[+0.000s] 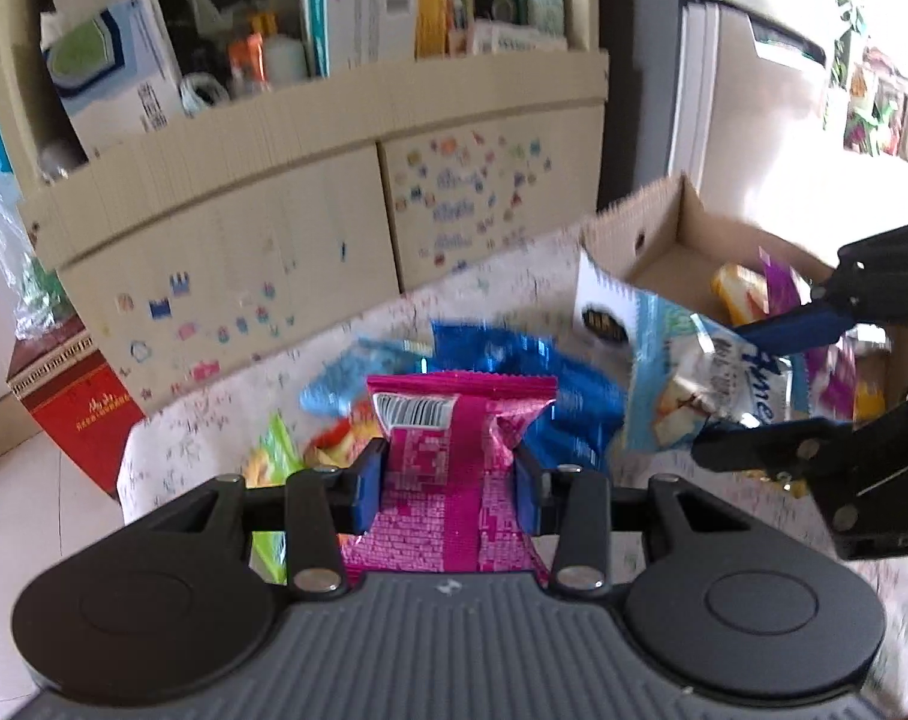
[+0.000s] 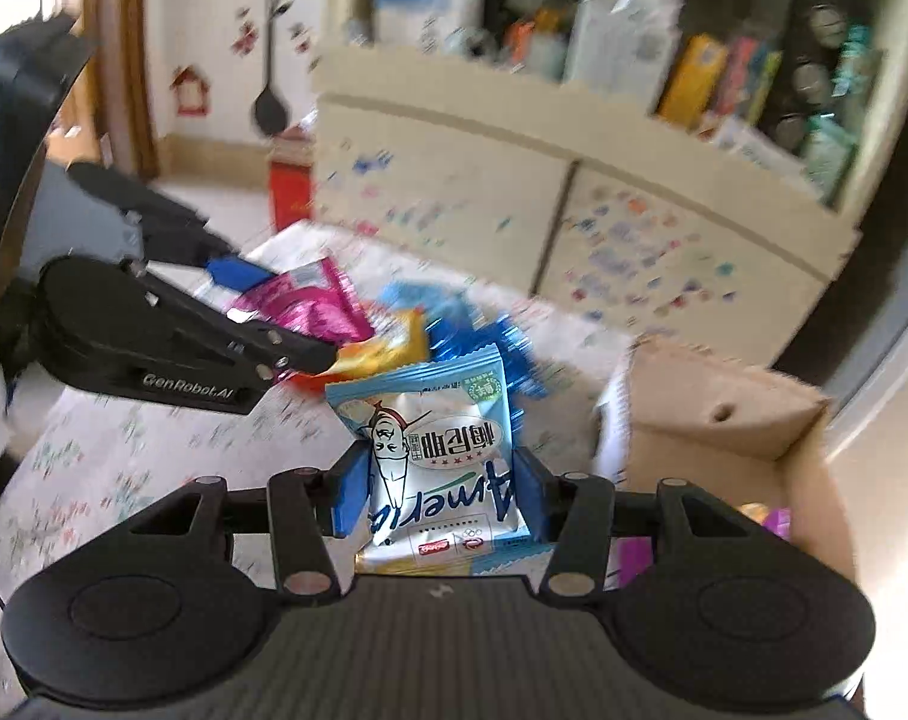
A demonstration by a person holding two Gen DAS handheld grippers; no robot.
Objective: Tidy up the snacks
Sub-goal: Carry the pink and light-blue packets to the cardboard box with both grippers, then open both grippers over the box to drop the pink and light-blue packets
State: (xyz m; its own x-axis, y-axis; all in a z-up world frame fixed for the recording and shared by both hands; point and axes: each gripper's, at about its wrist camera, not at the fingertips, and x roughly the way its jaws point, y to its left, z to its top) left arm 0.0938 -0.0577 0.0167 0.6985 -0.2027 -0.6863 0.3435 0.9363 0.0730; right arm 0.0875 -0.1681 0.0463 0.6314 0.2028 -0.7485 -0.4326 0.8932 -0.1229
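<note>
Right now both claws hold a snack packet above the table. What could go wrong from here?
1. The left claw pinches the pink packet low on its body, so the slippery foil may slide out.
2. The right claw with the light blue packet is close to the left claw; they could collide on the way to the cardboard box.
3. A swinging packet may knock the loose snacks off the table.

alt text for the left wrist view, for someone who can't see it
The left gripper clamps a pink snack packet above a floral tablecloth strewn with snacks. At right, the right gripper holds a light-blue packet near an open cardboard box.
</note>
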